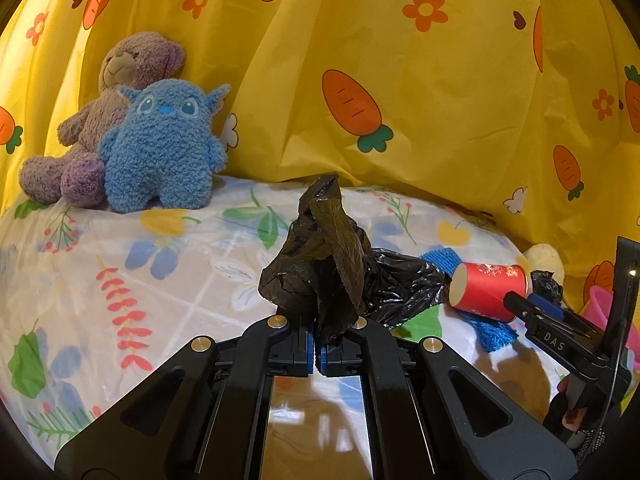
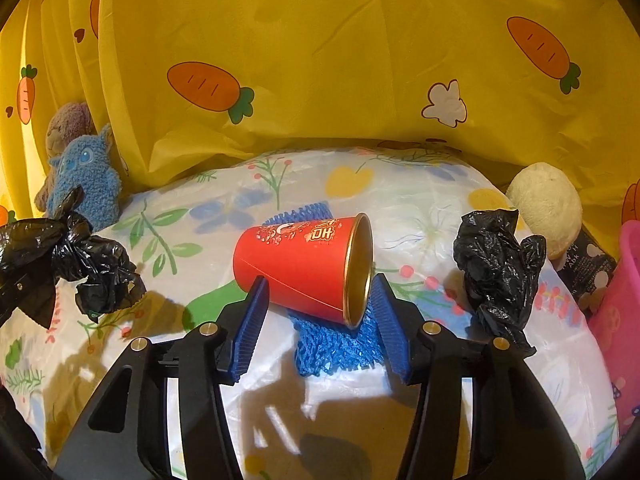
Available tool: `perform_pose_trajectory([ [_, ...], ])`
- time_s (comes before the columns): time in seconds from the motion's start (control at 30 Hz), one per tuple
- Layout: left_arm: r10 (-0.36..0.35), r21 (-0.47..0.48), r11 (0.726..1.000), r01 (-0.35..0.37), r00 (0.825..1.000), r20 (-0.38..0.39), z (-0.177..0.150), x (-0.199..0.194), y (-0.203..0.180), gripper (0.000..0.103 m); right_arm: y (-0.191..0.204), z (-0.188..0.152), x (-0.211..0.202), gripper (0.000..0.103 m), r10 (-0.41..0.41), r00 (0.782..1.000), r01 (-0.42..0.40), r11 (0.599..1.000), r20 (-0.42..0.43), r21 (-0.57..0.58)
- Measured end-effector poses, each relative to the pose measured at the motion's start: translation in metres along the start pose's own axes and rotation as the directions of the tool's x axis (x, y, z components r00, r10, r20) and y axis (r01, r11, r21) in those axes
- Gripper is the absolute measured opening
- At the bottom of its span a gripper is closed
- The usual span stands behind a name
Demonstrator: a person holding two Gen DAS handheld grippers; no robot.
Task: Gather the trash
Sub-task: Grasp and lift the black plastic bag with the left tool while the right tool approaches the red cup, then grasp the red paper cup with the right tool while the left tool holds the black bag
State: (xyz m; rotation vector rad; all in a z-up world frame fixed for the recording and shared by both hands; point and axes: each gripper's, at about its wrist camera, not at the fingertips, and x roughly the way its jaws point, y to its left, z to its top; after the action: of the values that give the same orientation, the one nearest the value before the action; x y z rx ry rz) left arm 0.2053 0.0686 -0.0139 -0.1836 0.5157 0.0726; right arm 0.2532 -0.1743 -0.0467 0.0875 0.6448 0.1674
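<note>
The cup [image 2: 304, 268] lies on its side on a mesh mat [image 2: 340, 344] — between a bag [image 2: 80, 264] at left and a crumpled bag [image 2: 500, 268] at right. Two plush toys [image 2: 80, 176] sit far left, behind.

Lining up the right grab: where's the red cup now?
In the right wrist view the red cup lies on its side on the blue mesh, between the right gripper fingers.

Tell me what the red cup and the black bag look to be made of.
Red cup: likely coated paper, matte printed wall with a side seam, shiny gold lining. Black bag: thin glossy plastic film, crinkled and catching light.
</note>
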Motion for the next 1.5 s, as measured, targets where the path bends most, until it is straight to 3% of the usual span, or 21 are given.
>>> perform_pose_trajectory([
  [0.2,-0.008,0.002,1.0,0.008,1.0,-0.018,-0.004,0.005,-0.002,0.001,0.004,0.001,0.008,0.043,0.028,0.999,-0.028,0.999,-0.017,-0.015],
  [0.37,-0.015,0.006,1.0,0.016,0.999,-0.03,-0.006,0.007,-0.003,0.001,0.008,-0.001,0.009,0.025,0.057,0.998,-0.058,0.998,-0.032,-0.023],
  [0.67,-0.016,0.005,1.0,0.016,0.999,-0.035,-0.009,0.008,-0.005,0.001,0.021,-0.005,-0.002,0.005,0.103,0.995,-0.103,0.993,-0.009,-0.062],
  [1.1,-0.02,0.01,1.0,0.02,0.999,-0.034,-0.011,0.008,-0.006,0.001,0.036,-0.014,-0.036,0.004,0.135,0.99,-0.131,0.987,0.048,-0.09],
  [1.5,-0.041,0.012,0.999,0.042,0.999,-0.035,-0.015,0.008,-0.006,0.001,0.041,-0.043,-0.093,0.004,0.161,0.981,-0.148,0.983,0.113,-0.111],
])
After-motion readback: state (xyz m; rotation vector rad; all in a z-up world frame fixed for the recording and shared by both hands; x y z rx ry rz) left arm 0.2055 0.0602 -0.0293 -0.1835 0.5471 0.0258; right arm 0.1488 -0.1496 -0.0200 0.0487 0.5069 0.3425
